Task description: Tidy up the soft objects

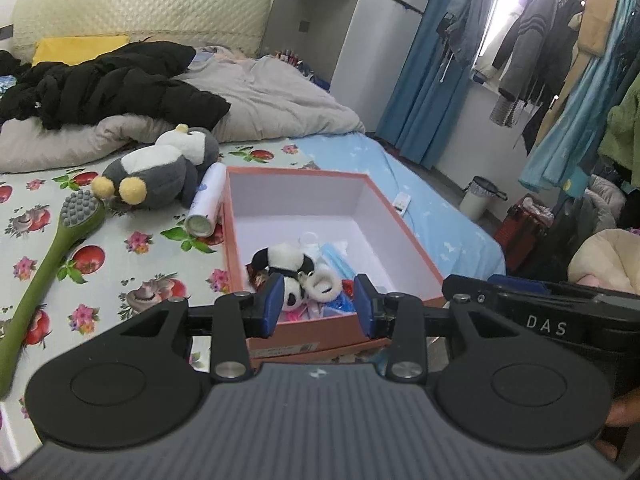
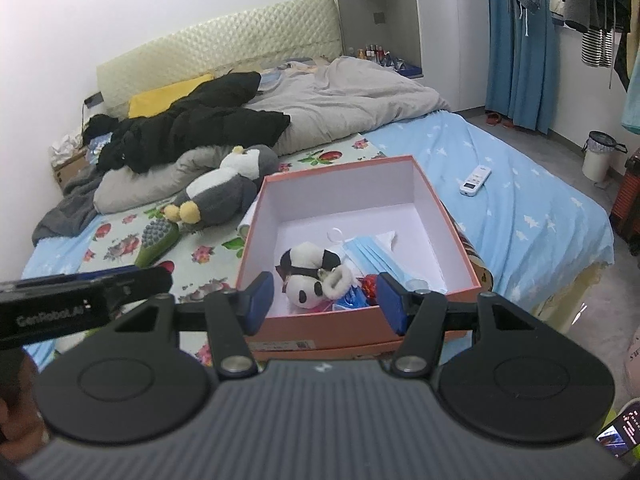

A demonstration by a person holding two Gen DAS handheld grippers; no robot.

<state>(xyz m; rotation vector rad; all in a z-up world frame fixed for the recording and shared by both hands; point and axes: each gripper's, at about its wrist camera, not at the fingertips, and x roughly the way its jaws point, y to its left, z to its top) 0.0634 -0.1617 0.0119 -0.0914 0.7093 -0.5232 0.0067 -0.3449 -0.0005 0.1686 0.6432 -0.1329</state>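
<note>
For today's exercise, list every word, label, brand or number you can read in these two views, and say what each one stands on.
"DAS" – on the black body of the right gripper, seen from the left wrist.
"GenRobot.AI", somewhat blurred – on the left gripper, seen from the right wrist.
Sticker on the front of the orange box: too small to read.
Phone screen: blurred, unreadable.

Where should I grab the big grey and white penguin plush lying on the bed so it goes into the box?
Probably take the penguin plush across its round belly, coming from above. It lies on its side beside the pink box, yellow feet toward the camera, so the soft middle offers the widest squeezable part. Both grippers are open and empty.
</note>
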